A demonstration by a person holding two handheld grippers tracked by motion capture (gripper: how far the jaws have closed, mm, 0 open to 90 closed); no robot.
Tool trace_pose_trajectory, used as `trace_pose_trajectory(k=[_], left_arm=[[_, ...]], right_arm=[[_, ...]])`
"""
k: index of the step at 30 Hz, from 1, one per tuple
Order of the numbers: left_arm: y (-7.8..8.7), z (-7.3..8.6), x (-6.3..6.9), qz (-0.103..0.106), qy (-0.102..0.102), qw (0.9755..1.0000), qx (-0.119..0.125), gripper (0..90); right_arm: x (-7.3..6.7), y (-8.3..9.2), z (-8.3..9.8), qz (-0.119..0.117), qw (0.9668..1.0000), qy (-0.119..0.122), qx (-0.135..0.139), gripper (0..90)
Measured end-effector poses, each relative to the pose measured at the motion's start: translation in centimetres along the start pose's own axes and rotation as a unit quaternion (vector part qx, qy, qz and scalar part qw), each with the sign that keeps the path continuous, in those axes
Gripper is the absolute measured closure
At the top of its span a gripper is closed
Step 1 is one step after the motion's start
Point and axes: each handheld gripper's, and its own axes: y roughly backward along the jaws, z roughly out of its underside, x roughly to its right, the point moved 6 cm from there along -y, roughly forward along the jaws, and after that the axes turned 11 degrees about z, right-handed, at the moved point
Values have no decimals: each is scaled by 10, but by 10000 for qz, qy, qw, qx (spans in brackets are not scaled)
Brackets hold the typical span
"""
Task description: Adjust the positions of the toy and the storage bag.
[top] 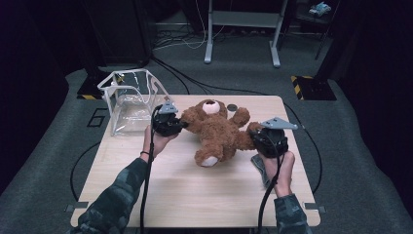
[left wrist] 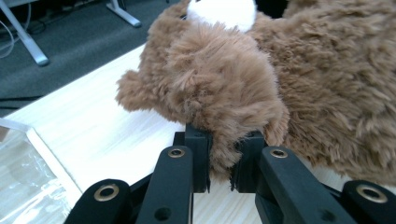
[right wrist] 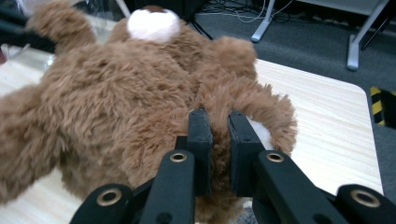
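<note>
A brown teddy bear (top: 215,127) with a white muzzle lies on its back across the middle of the wooden table (top: 195,190). My left gripper (top: 181,124) is shut on one of the bear's arms; the fur (left wrist: 219,112) is pinched between the black jaws. My right gripper (top: 253,139) is shut on one of the bear's legs (right wrist: 243,107), fur squeezed between its jaws. In the right gripper view the bear's body (right wrist: 107,88) spreads to the left, its muzzle at the top. A hand holds each gripper from below.
A clear plastic box (top: 130,100) with an open top stands at the table's back left corner. A small dark disc (top: 232,107) lies near the back edge. Cables and a grey metal frame (top: 243,29) are on the carpet beyond.
</note>
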Motion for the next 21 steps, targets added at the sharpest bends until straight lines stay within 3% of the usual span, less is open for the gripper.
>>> trace_pose_trajectory(k=[1,4,8,10,15,19,20,21], left_arm=[[-2,3,-2,37,48,10000,-57,800],[-7,12,-7,83,175,9997,-134,798],[-17,33,-11,141,328,9985,-420,796],[-21,47,-12,202,490,9975,-465,794],[-21,61,-11,303,708,9958,-504,783],[-18,67,-11,355,1036,9931,-426,714],[-17,66,-11,290,1060,9931,-419,628],[-15,65,-10,249,1166,9922,-365,554]], right_arm=[[0,0,0,0,10000,0,0,819],[-18,-1,16,-111,9996,198,-156,818],[-32,-7,34,-243,9988,248,-348,817],[-43,-12,52,-445,9973,195,-549,814],[-51,-14,72,-695,9950,60,-712,789],[-51,-15,81,-888,9931,-141,-753,673],[-47,-15,82,-909,9930,-195,-724,576],[-44,-13,83,-926,9929,-291,-690,542]])
